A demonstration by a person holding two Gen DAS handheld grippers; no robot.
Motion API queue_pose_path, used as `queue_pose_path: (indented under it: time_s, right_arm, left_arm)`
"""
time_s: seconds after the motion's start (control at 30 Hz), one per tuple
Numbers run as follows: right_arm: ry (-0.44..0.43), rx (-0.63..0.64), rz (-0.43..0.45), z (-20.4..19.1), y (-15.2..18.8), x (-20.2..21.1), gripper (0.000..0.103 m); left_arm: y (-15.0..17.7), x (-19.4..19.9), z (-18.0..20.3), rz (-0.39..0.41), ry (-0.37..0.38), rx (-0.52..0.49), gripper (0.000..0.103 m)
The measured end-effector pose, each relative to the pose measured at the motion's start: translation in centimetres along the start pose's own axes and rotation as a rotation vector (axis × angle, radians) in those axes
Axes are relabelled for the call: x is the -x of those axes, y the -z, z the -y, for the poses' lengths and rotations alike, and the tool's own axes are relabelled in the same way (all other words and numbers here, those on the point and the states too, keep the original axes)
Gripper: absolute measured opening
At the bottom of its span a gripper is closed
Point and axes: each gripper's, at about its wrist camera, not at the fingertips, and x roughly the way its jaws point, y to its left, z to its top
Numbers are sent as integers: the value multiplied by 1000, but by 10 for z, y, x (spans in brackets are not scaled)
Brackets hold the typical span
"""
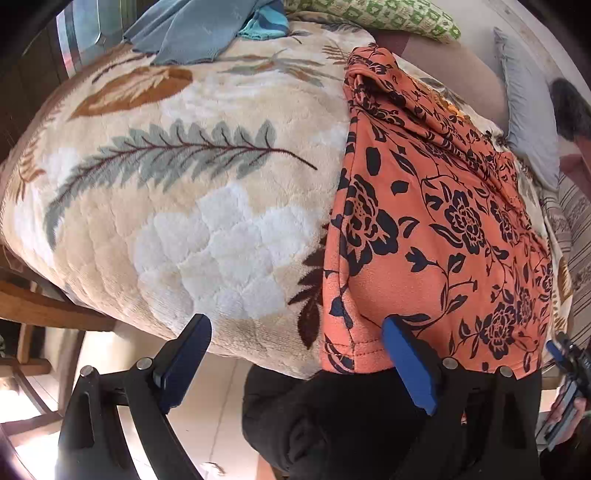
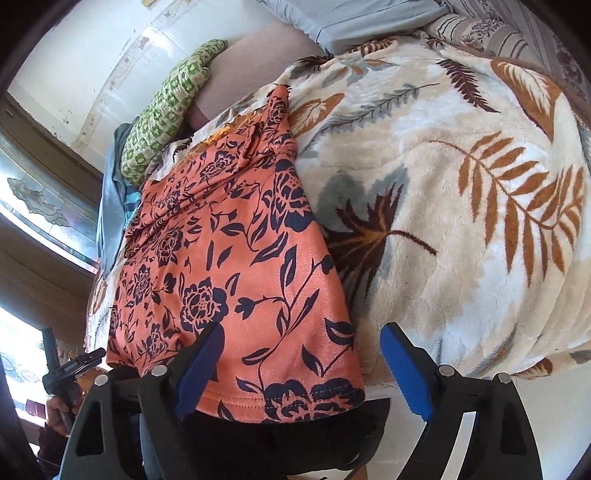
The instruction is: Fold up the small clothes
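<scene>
An orange garment with a dark floral print point(image 1: 424, 229) point(image 2: 221, 266) lies flat on a plush leaf-patterned blanket point(image 1: 166, 221) point(image 2: 461, 221), its stitched hem at the near edge of the bed. My left gripper point(image 1: 295, 325) stands open over the garment's near left corner, with one blue pad above the cloth and the other above the blanket. My right gripper point(image 2: 303, 332) is open over the near right corner in the same way. Neither grips any cloth. Each gripper shows at the edge of the other's view: the right gripper point(image 1: 565, 362) and the left gripper point(image 2: 74, 365).
Blue-grey cloths point(image 1: 192, 33) lie bunched at the far side of the bed beside a green patterned pillow point(image 1: 380, 14) point(image 2: 166, 107). A grey pillow point(image 1: 528, 110) lies farther right. Wooden furniture point(image 1: 37, 306) stands left of the bed. A person's dark clothing point(image 1: 332, 424) fills the near foreground.
</scene>
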Motion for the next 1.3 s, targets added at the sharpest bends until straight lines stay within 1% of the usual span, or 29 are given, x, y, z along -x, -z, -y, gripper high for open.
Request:
queue_pose_path:
  time_s: [0.03, 0.1, 0.13, 0.17, 0.27, 0.33, 0.37, 0.4, 0.43, 0.47, 0.5, 0.53, 0.57, 0.67, 0.73, 0.77, 0.8, 0.83, 0.87, 0.9, 0.97, 1.03, 1.07, 1.17, 1.27, 1.3]
  right_arm:
    - [6, -2, -7, 1, 0, -3, 88]
    - [-1, -25, -20, 4, 2, -9, 88]
    - [-8, -40, -26, 6, 4, -12, 88]
    - [-14, -53, -30, 8, 5, -15, 88]
    - [-20, -80, -41, 13, 8, -22, 88]
    - [-26, -78, -37, 12, 9, -21, 88]
    - [-38, -75, -41, 11, 9, -21, 87]
    - [-59, -73, -47, 13, 9, -21, 85]
    - [-85, -77, -55, 12, 9, -21, 83]
    - [-113, -85, -67, 13, 9, -22, 79]
    - [-133, -99, -78, 14, 9, -24, 79]
    - [-143, -112, -86, 16, 10, -26, 79]
    - [-148, -123, -89, 18, 10, -28, 79]
    - [-166, -147, -87, 20, 12, -28, 79]
    - [-172, -158, -98, 21, 13, -28, 78]
    - [-170, -156, -103, 21, 13, -28, 72]
    - [-169, -148, -111, 20, 14, -28, 60]
    - [-168, -138, -116, 17, 14, -28, 52]
    - [-162, -125, -117, 15, 15, -28, 25]
    - [-154, -116, -115, 12, 16, -28, 14]
    - [-134, -98, -98, 6, 17, -26, 13]
    - [-126, -91, -79, 1, 15, -22, 11]
    - [-135, -89, -62, -2, 13, -18, 11]
    - [-193, -90, -4, -10, -2, 1, 10]
    - [-294, -121, 43, -18, -23, 18, 10]
    - [-331, -137, 58, -21, -30, 22, 10]
  left_arm:
    - [0, -3, 1, -6, 12, 3, 86]
    - [0, -8, 10, -22, 43, -17, 61]
    - [0, -11, 17, -29, 56, -34, 57]
    - [-1, -14, 23, -32, 56, -55, 55]
    - [-2, -21, 37, -26, 8, -96, 55]
    - [-4, -22, 37, -20, 12, -93, 55]
    - [-5, -22, 37, -19, 16, -98, 53]
    - [-4, -22, 36, -17, 10, -104, 45]
    - [-5, -21, 32, -14, 4, -111, 41]
    - [-5, -19, 28, -11, 10, -111, 32]
    - [-5, -17, 26, -8, 33, -104, 22]
    - [-6, -16, 24, -10, 63, -93, 17]
    - [-5, -13, 19, -14, 81, -85, 15]
    - [-4, -15, 24, -14, 61, -99, 15]
    - [-5, -16, 29, -24, 66, -118, 19]
    - [-6, -16, 30, -27, 66, -123, 20]
    - [-7, -17, 31, -29, 66, -124, 20]
    - [-7, -18, 31, -29, 68, -124, 20]
    - [-7, -18, 31, -26, 68, -124, 18]
    - [-8, -19, 32, -25, 71, -124, 12]
    - [-11, -18, 32, -24, 82, -114, 8]
    - [-10, -10, 30, -14, 86, -109, 6]
    - [-11, -5, 33, -4, 86, -118, 6]
    - [-17, 14, 44, 36, 125, -148, 6]
    - [-35, 38, 53, 91, 178, -156, 6]
    - [-44, 47, 53, 108, 208, -148, 6]
